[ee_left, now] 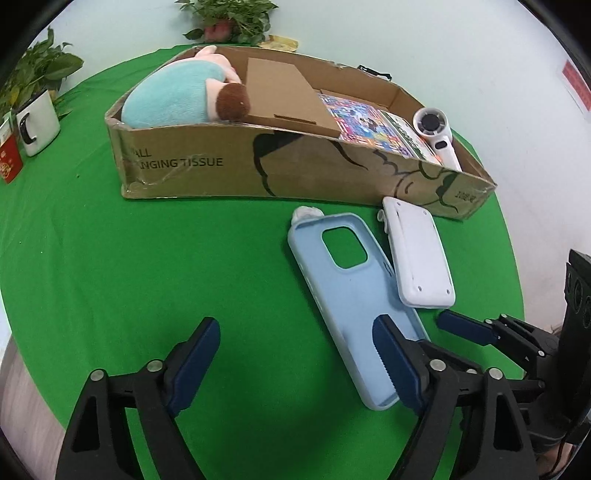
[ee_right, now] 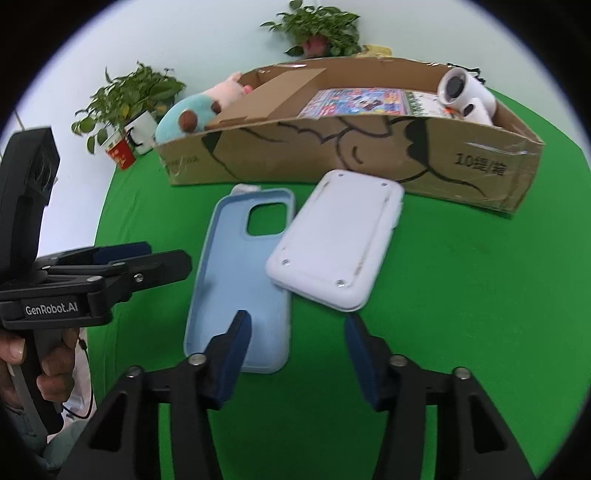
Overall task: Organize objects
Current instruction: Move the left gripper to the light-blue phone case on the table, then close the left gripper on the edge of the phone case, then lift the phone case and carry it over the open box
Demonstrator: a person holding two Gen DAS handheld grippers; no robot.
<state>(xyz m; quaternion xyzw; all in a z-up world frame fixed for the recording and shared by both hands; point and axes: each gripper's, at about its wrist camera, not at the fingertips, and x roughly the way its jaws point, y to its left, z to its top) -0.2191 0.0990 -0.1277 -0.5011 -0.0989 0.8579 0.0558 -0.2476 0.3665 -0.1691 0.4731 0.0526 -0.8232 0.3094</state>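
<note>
A light blue phone case (ee_left: 354, 295) (ee_right: 243, 273) lies open side up on the green cloth. A white flat device (ee_left: 419, 254) (ee_right: 338, 240) lies beside it on the right, its edge over the case. Both lie in front of a cardboard box (ee_left: 295, 166) (ee_right: 369, 147). My left gripper (ee_left: 295, 354) is open and empty; its right finger is over the case's near end. My right gripper (ee_right: 297, 339) is open and empty, just short of the white device's near edge. It also shows in the left wrist view (ee_left: 465, 328).
The box holds a plush toy (ee_left: 177, 96), a cardboard divider (ee_left: 284, 92), colourful booklets (ee_left: 365, 125) and a white handheld fan (ee_left: 436, 133). Potted plants (ee_left: 33, 81) (ee_left: 229, 18), a white mug (ee_left: 35, 125) and a red pack (ee_left: 9, 158) stand at the table's far left.
</note>
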